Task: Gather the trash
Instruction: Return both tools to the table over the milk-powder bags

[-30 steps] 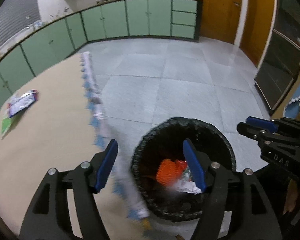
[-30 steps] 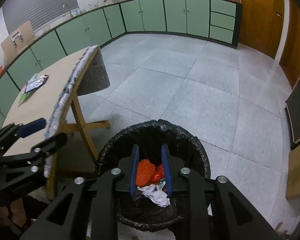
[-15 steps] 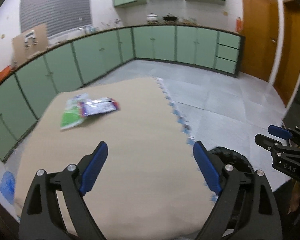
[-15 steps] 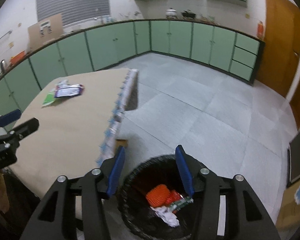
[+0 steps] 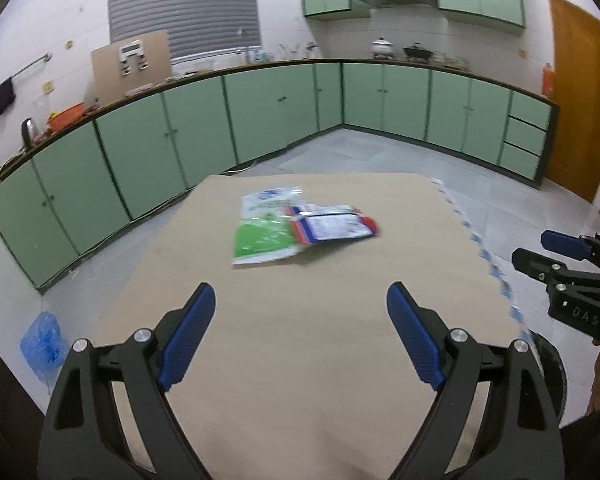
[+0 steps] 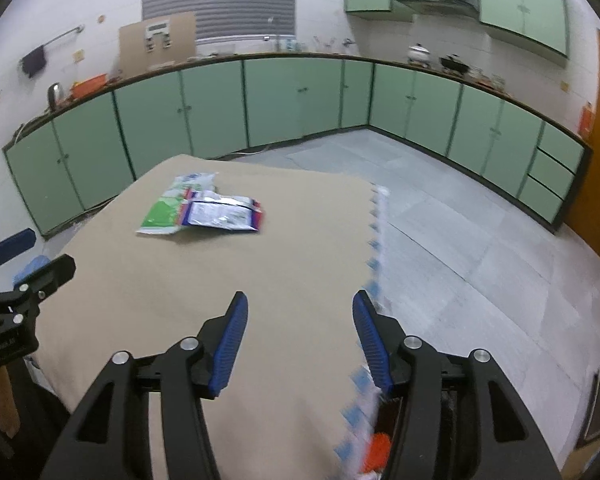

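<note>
The tan-covered table (image 5: pixel 300 360) fills both views, and the black bin (image 5: pixel 550 364) sits low at its right edge, presumably close so trash drops straight in. Near the far side lie two overlapping wrappers, a green-and-white packet (image 5: pixel 262 236) under a silvery red-blue one (image 5: pixel 332 227). Left gripper (image 5: pixel 300 334) gapes wide and empty; right gripper (image 6: pixel 298 338), jaws just opening, holds nothing, likely ready for them.

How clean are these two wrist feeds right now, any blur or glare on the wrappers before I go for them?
Left wrist view: the wrappers and table edge are smeared by motion blur, print unreadable; the left tool stays sharp. Right wrist view: the wrappers are a little crisper, with glare on the silver one; the edge near the right tool is streaked. Both views bend the cabinets strongly.
</note>
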Tool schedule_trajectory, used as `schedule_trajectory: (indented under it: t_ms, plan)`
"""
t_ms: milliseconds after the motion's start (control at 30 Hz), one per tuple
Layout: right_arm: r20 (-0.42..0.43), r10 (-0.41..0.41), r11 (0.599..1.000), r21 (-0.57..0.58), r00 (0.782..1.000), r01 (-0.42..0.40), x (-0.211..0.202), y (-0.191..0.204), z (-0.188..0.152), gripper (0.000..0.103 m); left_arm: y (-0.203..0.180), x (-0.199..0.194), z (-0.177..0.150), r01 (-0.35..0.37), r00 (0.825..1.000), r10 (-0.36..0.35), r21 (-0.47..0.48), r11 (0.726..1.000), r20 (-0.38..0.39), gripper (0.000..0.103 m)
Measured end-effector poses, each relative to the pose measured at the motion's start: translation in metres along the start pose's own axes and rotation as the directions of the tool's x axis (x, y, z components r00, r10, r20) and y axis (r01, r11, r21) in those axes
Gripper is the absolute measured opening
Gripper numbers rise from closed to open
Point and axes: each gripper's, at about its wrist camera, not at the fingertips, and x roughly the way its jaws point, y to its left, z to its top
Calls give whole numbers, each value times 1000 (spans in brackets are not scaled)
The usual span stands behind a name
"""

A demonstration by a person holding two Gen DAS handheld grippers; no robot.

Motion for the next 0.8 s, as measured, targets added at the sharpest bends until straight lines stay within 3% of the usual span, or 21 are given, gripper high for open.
schedule_trajectory:
  t_ms: [200, 433, 633, 733, 800]
  plan:
    - [-8, 53, 997, -49, 999, -53, 56, 45, 26, 54, 42, 35, 12, -39, 999, 39, -32, 999, 2, 85]
    - [-3, 84, 992, -94, 996, -84, 118, 98, 48, 54, 63, 71, 20, -55, 998, 56, -22, 998, 9, 85]
    - [4, 62, 992, -113, 998, -61, 160, 129, 56, 68, 80, 93, 18, -71, 997, 72, -34, 997, 20, 85]
    - [6, 14, 990, -138, 1000, -13, 175, 136, 55, 80, 91, 101, 15, -81, 997, 81, -52, 995, 9, 85]
    - [-17, -9, 989, -151, 1000, 6, 187, 136, 53, 80, 101, 107, 13, -80, 997, 80, -76, 994, -4, 85]
